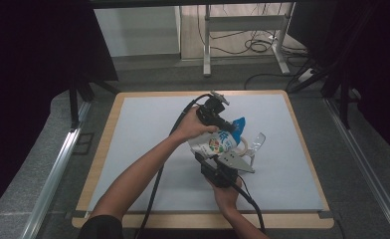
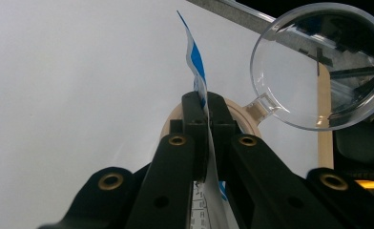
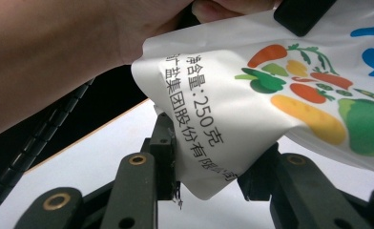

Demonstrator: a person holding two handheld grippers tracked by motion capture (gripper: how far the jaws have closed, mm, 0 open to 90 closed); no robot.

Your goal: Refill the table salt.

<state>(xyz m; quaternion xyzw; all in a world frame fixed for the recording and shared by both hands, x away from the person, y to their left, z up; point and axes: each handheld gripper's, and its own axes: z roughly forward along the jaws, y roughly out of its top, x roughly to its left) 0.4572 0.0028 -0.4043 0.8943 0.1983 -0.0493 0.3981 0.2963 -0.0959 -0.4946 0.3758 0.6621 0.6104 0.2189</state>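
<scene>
Both grippers on the pouch (image 1: 219,142), held above the worktop (image 1: 143,129) near its centre. Left gripper (image 2: 207,102): fingers together, clamped on the pouch's thin blue-and-white edge. Right gripper (image 3: 209,164): fingers part-way apart, gripping the pouch's lower printed corner. Clear lidded container (image 1: 252,144) sits just right of the pouch, its round lid (image 2: 318,64) flipped up.
</scene>
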